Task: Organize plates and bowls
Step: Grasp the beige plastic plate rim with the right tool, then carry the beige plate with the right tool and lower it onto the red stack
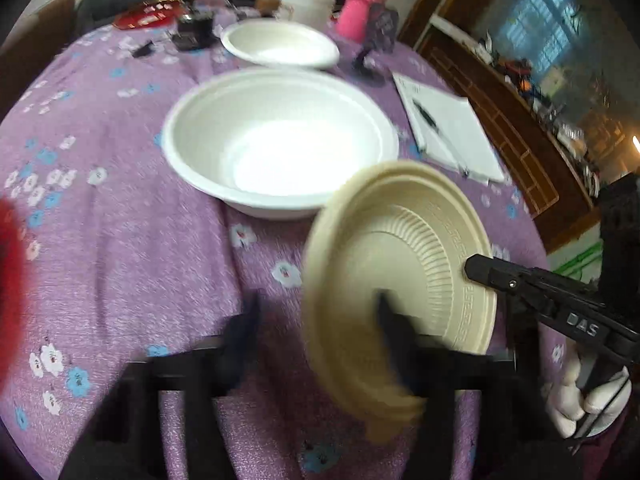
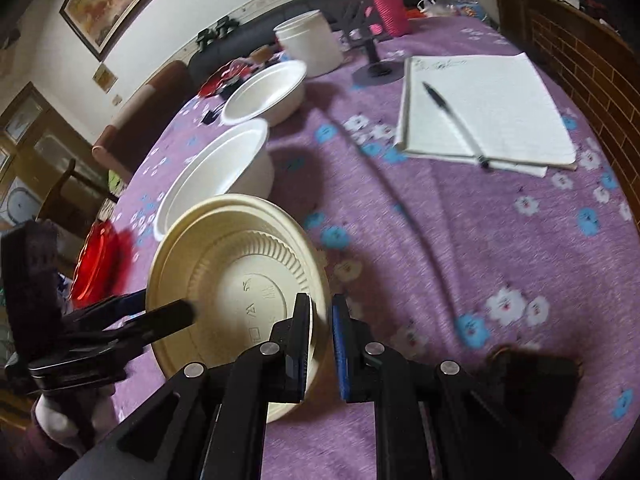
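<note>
A cream ribbed plate (image 1: 404, 276) is held tilted above the purple flowered tablecloth; it also shows in the right wrist view (image 2: 236, 280). My right gripper (image 2: 322, 344) is shut on its rim, and its finger (image 1: 492, 270) shows in the left wrist view. My left gripper (image 1: 316, 320) is open, with one finger on the plate's face and the other out to the left; its fingers (image 2: 168, 316) show in the right wrist view. A large white bowl (image 1: 280, 140) and a smaller white bowl (image 1: 280, 44) stand beyond.
A notepad (image 2: 488, 108) with a pen (image 2: 456, 120) lies to the right. A white tub (image 2: 310, 42), a pink bottle (image 2: 382, 0), a black stand (image 2: 368, 44) and clutter stand at the far edge. A red plate (image 2: 96, 264) is at the left.
</note>
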A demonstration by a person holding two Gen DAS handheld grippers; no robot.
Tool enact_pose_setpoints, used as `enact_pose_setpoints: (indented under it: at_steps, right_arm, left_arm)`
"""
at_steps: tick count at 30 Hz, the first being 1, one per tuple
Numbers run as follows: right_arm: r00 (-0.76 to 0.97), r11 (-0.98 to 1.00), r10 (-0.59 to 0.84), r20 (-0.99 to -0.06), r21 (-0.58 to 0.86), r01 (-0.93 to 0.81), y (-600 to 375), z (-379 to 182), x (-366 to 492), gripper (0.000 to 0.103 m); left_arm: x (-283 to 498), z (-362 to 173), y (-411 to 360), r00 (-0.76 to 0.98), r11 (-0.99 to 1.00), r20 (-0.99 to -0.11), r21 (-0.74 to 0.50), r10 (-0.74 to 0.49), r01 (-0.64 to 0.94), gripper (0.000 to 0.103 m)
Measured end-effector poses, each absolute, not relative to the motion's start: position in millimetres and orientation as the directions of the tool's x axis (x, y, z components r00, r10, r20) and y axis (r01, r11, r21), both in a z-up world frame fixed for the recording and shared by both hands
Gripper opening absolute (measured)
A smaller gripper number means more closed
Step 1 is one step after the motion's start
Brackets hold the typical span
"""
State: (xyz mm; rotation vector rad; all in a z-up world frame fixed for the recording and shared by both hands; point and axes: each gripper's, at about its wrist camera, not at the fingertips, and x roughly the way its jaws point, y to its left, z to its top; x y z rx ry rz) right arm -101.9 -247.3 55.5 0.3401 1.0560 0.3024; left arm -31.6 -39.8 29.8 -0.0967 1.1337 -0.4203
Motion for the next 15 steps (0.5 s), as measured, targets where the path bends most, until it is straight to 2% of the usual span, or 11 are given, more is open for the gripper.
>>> enact_pose_setpoints:
  at_steps: [1, 6, 15]
  right_arm:
    - [0.460, 0.905, 0.406, -0.789, 0.418, -0.081, -244.5, 55.9, -105.5, 0.012]
    - [0.496, 0.901, 0.414, -0.763, 0.420, -0.107, -233.2, 71.5, -122.7, 0.012]
    - [0.537, 0.883, 0.465, -0.704, 0.406, -0.233, -163.5, 126.3, -129.5, 0.012]
  left_arm:
    - [-31.3, 25.7, -39.8, 0.334, 0.920, -0.870, -0.279, -0.364, 0.275, 0.013]
    - [-42.0, 31.8, -20.5, 0.345, 0.920, -0.860, -0.300, -0.375, 0.252, 0.013]
    - [-66.7, 77.5, 50.4, 0.437, 0.922, -0.811, -0.340, -0.388, 0.188, 0.013]
